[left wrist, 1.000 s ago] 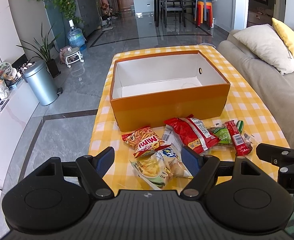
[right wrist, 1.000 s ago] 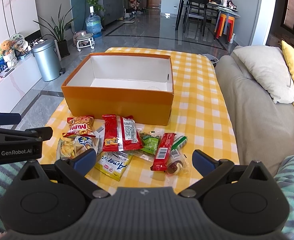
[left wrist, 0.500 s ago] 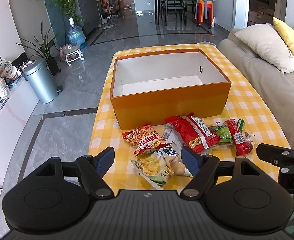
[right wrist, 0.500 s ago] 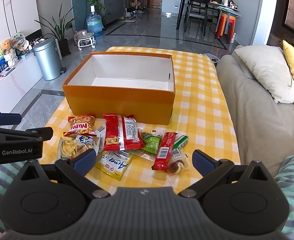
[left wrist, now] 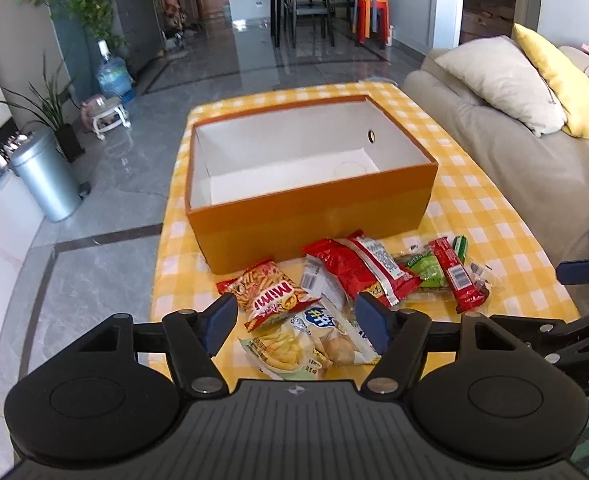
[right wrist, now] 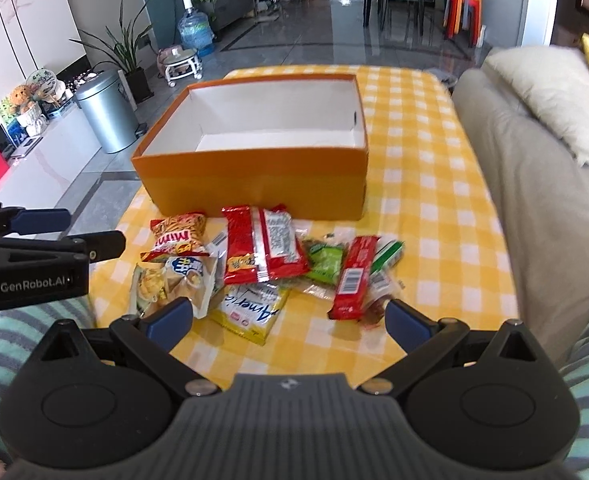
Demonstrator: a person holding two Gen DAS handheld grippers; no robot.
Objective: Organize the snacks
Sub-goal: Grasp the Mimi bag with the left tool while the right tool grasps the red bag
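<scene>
The left claw (left wrist: pixel 296 326) hangs with its blue-padded jaws spread wide and nothing between them, poised over the near end of the snack pile, with the orange Mimi packet (left wrist: pixel 268 294) and the pale chips bag (left wrist: pixel 302 344) lying between its pads in its own view. The right claw (right wrist: pixel 288 320) is likewise spread and empty, set near the table edge with the yellow packet (right wrist: pixel 250 308) between its pads and the red bar (right wrist: pixel 352 278) just ahead of its right finger. A large red bag (right wrist: pixel 264 250) lies in the middle of the heap, overlapping the yellow packet, and a green packet (right wrist: pixel 326 264) sits between it and the red bar. All the snacks rest on the yellow checked table (right wrist: pixel 426 216), just in front of an open orange box (right wrist: pixel 254 184) with a white inside. A beige sofa (right wrist: pixel 534 200) runs along the table's right side, and a silver bin (right wrist: pixel 108 110) stands on the floor to the left
</scene>
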